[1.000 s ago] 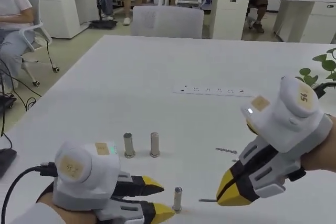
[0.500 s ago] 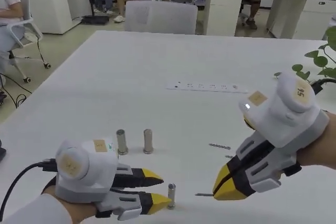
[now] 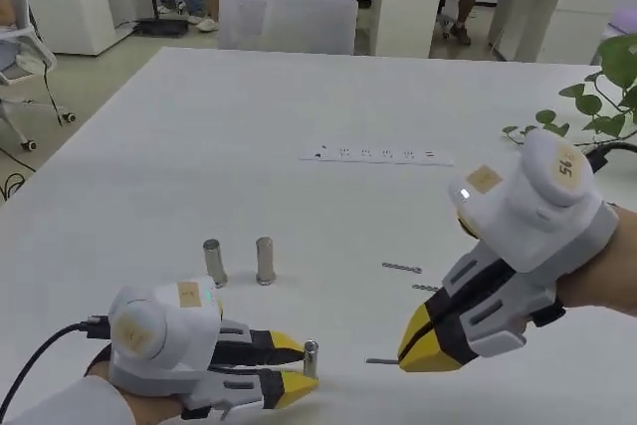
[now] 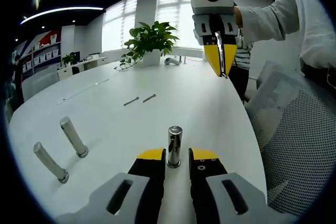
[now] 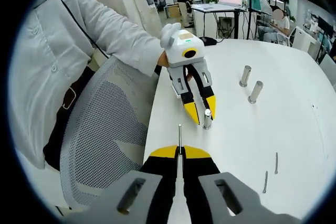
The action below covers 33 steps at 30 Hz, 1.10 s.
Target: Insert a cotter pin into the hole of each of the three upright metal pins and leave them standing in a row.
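Threading the nearest metal pin (image 3: 311, 357) is judged the step in hand: it is flanked by the parted jaws of the left gripper (image 3: 302, 367), with a cotter pin (image 3: 381, 360) clamped in the right gripper (image 3: 416, 350) at its three o'clock. Alignment with the hole is called for next.

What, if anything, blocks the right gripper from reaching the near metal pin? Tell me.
Probably yes: bare table lies between the right gripper, shut on a cotter pin, and the metal pin; the left gripper flanks it.
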Motion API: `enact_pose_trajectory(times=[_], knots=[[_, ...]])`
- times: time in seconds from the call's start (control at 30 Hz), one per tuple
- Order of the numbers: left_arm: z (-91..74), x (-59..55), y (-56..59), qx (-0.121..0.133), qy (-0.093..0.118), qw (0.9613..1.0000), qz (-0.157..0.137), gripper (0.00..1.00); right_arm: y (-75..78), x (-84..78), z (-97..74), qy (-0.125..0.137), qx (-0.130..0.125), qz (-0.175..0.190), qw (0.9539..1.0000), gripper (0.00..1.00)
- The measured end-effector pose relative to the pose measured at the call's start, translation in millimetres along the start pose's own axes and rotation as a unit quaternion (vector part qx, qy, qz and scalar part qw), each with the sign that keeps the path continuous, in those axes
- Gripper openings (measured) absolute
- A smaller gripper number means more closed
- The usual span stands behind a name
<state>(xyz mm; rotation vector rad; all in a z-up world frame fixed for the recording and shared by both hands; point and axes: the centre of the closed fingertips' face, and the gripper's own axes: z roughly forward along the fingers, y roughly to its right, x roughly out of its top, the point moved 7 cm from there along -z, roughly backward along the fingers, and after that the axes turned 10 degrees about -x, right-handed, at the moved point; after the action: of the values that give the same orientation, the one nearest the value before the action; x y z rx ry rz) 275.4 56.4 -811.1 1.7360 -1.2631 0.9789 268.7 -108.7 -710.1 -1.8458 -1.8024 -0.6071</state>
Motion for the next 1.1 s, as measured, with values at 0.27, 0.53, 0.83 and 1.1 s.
enact_pose_trajectory(times=[0.27,0.53,0.83,1.1], knots=[[7.4,0.4,-2.1,0.004,0.005,1.0,0.0,0.11,1.7,-3.0,-0.8,-0.005,-0.007,0.007,0.9999,0.04],[8.9,-3.8,-5.9,0.006,0.007,1.0,0.0,0.08,2.6,-1.8,3.2,-0.009,-0.023,0.005,0.9997,0.04],[8.1,-5.8,-6.8,-0.013,0.014,0.9997,0.016,0.07,9.0,0.8,10.8,-0.014,-0.041,-0.001,0.9991,0.04],[8.5,-5.0,-8.3,-0.032,0.013,0.9991,0.026,0.07,13.0,5.4,24.0,-0.032,-0.06,-0.027,0.9973,0.04]])
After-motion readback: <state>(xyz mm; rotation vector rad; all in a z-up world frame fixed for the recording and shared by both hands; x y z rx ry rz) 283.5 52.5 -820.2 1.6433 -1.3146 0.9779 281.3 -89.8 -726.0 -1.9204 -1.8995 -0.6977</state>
